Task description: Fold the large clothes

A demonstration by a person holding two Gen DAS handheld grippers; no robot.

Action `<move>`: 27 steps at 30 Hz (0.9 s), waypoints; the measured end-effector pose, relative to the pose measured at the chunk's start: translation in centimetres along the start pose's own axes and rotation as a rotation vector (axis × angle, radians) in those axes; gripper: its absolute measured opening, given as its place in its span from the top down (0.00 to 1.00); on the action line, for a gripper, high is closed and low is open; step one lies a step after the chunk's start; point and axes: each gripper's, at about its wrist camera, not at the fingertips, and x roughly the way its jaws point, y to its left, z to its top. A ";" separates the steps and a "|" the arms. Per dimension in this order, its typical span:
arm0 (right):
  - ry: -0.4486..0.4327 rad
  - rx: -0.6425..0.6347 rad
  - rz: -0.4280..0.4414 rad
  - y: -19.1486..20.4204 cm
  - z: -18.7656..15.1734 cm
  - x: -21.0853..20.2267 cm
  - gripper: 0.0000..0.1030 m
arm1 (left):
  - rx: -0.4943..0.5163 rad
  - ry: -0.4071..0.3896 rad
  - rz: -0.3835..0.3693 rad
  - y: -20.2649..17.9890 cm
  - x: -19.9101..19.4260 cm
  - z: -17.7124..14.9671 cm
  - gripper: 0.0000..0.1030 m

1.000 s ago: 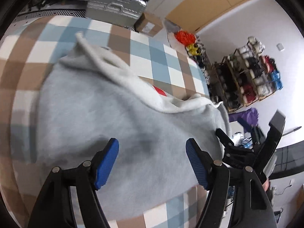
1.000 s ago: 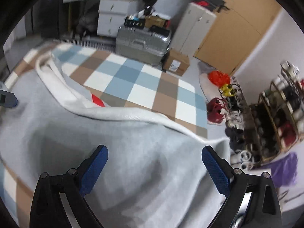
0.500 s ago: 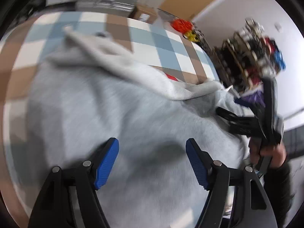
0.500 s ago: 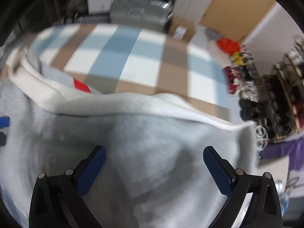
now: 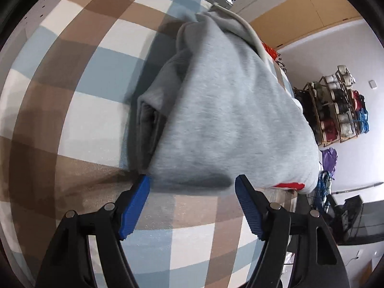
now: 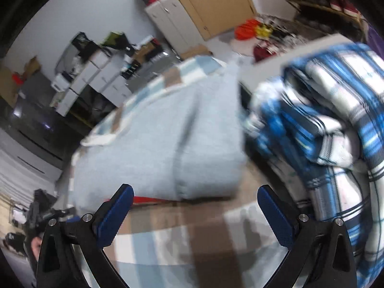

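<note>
**Grey sweatshirt folded on the checked table**

A grey sweatshirt (image 5: 230, 120) is seen lying folded in a thick bundle on the table (image 5: 79, 76), which is covered with a cloth of blue, brown and white squares. A bit of red (image 5: 289, 185) is seen peeking out under its near edge.

The left gripper (image 5: 192, 192) is held just at the near edge of the bundle. Its blue fingers (image 5: 135, 202) are spread apart, and nothing is clamped between them.

The right gripper (image 6: 195, 202) is held near the same sweatshirt (image 6: 158, 139). Its fingers (image 6: 115, 216) are spread wide too, with nothing held. This view is blurred.

A blue and white checked cloth (image 6: 336, 120) is piled just beside the sweatshirt. A rack of shoes (image 5: 336, 105) is seen by the wall, well apart from the table.
</note>
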 end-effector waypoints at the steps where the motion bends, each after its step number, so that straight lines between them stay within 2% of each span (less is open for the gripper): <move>1: 0.017 -0.002 -0.005 -0.3 0.2 0.8 0.00 | -0.008 -0.014 -0.006 0.0 0.0 0.3 0.33; 2: 0.025 -0.008 -0.004 -0.4 0.3 1.4 0.00 | -0.006 -0.018 -0.023 0.3 -0.2 0.4 0.33; 4: 0.034 -0.025 0.001 -0.2 0.7 2.7 0.00 | -0.013 -0.019 -0.140 0.7 0.3 1.0 0.33; 7: 0.045 -0.034 0.009 0.5 1.1 4.6 0.00 | -0.058 0.011 -0.213 1.5 1.6 1.7 0.33; 9: 0.061 -0.020 0.012 0.3 1.2 6.0 0.01 | -0.102 0.005 -0.269 2.2 2.0 2.1 0.33; 11: 0.061 0.010 0.053 0.0 1.5 7.0 0.01 | -0.123 -0.002 -0.316 2.8 1.9 2.3 0.33; 13: 0.040 0.031 0.068 -0.5 1.7 7.2 0.05 | -0.130 -0.013 -0.351 3.1 1.9 2.5 0.34; 15: 0.036 0.037 0.115 -0.7 2.0 7.2 0.21 | -0.088 -0.006 -0.332 3.5 1.8 2.5 0.51; 16: 0.039 0.037 0.130 -0.6 2.1 7.3 0.25 | -0.085 -0.006 -0.319 4.0 1.5 2.6 0.70; 18: 0.043 0.045 0.184 -0.7 2.4 7.0 0.56 | -0.095 -0.008 -0.335 4.8 1.4 2.6 0.76; 19: 0.040 0.046 0.194 -0.7 2.4 6.8 0.62 | -0.095 -0.014 -0.342 5.2 1.1 2.5 0.81; 20: 0.028 0.049 0.194 -0.7 2.5 6.3 0.77 | -0.093 -0.020 -0.344 5.2 1.0 2.4 0.83; 21: 0.011 0.053 0.188 -0.7 2.6 6.0 0.82 | -0.088 -0.034 -0.342 5.2 0.7 2.3 0.84; 24: 0.016 0.027 0.191 -0.2 2.8 5.0 0.86 | -0.070 -0.057 -0.315 4.0 0.4 1.9 0.87; 27: 0.014 -0.035 0.152 0.7 2.8 4.0 0.88 | -0.041 -0.061 -0.284 2.9 0.1 1.9 0.92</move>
